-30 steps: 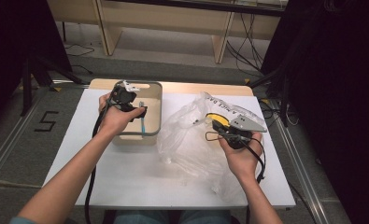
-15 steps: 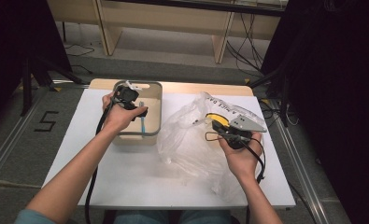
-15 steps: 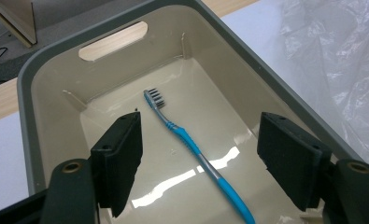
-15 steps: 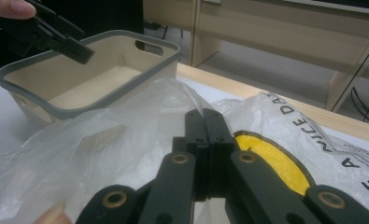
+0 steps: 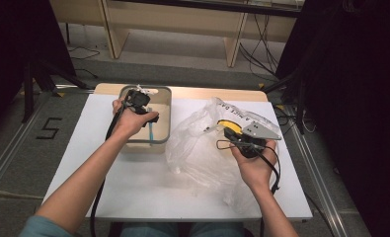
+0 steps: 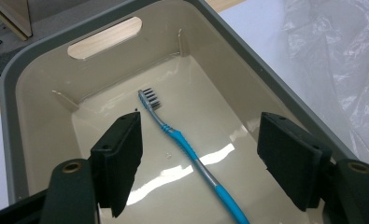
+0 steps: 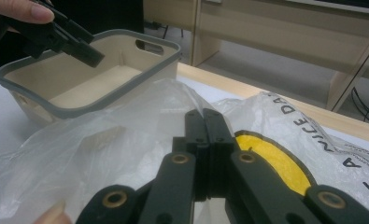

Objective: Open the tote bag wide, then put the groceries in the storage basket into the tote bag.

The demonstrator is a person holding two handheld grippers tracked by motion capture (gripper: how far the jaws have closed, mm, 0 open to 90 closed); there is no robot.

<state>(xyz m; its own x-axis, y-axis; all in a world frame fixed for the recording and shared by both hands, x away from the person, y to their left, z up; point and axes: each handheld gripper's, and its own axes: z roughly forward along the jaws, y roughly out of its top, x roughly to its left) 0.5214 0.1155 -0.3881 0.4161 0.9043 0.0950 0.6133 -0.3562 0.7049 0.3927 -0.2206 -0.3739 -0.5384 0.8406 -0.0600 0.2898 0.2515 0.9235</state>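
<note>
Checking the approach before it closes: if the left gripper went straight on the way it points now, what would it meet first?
Probably the blue toothbrush on the bin's floor: the open left gripper looks down with the handle between its jaws, apparently not touching yet.

A white desk (image 5: 133, 187) with a wooden strip along its far edge carries a grey-rimmed beige bin (image 5: 159, 143) at its far left and, just beside it to the right, a crumpled clear plastic bag (image 5: 197, 153).
</note>
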